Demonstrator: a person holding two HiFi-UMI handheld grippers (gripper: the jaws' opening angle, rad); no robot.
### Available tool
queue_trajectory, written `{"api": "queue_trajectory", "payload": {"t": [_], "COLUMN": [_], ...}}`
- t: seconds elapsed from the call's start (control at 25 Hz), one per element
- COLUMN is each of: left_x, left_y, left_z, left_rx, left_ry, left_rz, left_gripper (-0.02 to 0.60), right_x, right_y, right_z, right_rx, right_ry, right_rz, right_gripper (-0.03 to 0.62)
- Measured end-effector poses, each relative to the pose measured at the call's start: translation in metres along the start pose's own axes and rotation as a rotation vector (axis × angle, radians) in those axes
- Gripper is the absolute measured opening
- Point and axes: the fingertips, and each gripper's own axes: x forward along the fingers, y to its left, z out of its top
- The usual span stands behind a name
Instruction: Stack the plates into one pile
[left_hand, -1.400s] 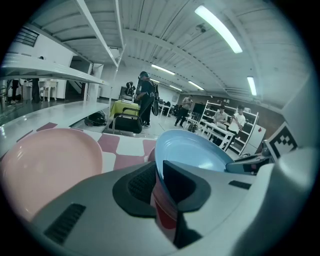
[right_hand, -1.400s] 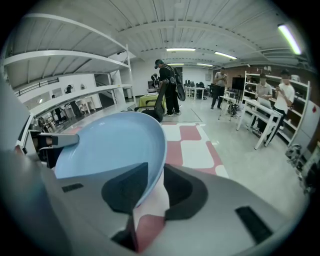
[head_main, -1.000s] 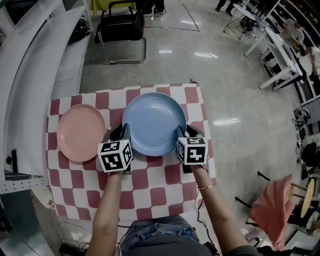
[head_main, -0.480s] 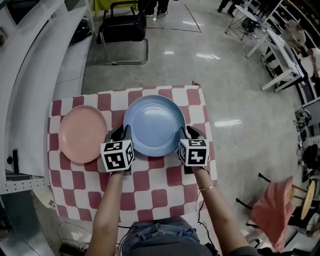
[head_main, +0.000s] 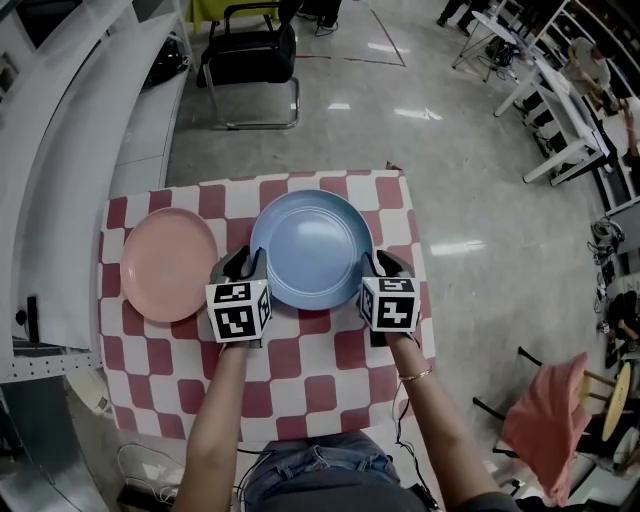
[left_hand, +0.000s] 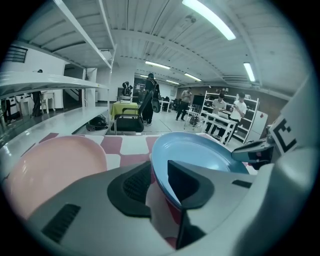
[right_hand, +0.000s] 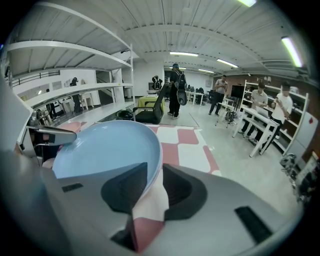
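Gripping is observed on one side only. The right gripper has its jaws partly closed over the right rim of the blue plate, one pad inside the rim and one outside, both appearing to bear on it. The left gripper is at the opposite, left rim. Its jaws have just been opening. The rim stands between them and lies against the inner jaw, while the outer pad stands clear of it, with checked cloth showing in the gap. That gripper therefore has no hold.

The blue plate spans the space between the two grippers and extends ahead of both sets of jaws. It sits low over the red-and-white checked tablecloth; whether it rests fully on the cloth cannot be confirmed.

The pink plate lies flat on the cloth just outside the left gripper, to its left. It is close beside the blue plate but separate from it. The two plates are not yet stacked.

A black chair stands on the floor well beyond both grippers, past the far edge of the table.
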Motion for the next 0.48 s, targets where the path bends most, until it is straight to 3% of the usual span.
{"api": "queue_trajectory", "payload": {"t": [0.28, 0.48], "left_x": [-0.023, -0.051], "left_y": [0.002, 0.014], "left_z": [0.013, 0.014], "left_rx": [-0.03, -0.049], "left_ry": [-0.058, -0.088], "left_rz": [0.029, 0.062], "left_gripper": [0.115, 0.115], "right_x": [-0.02, -0.039], "right_y": [0.0, 0.032], "right_z": [0.015, 0.037], "right_rx": [-0.006, -0.027], "right_ry": [-0.051, -0.115], "right_rz": [-0.01, 0.077], "right_gripper": [0.103, 0.103]}}
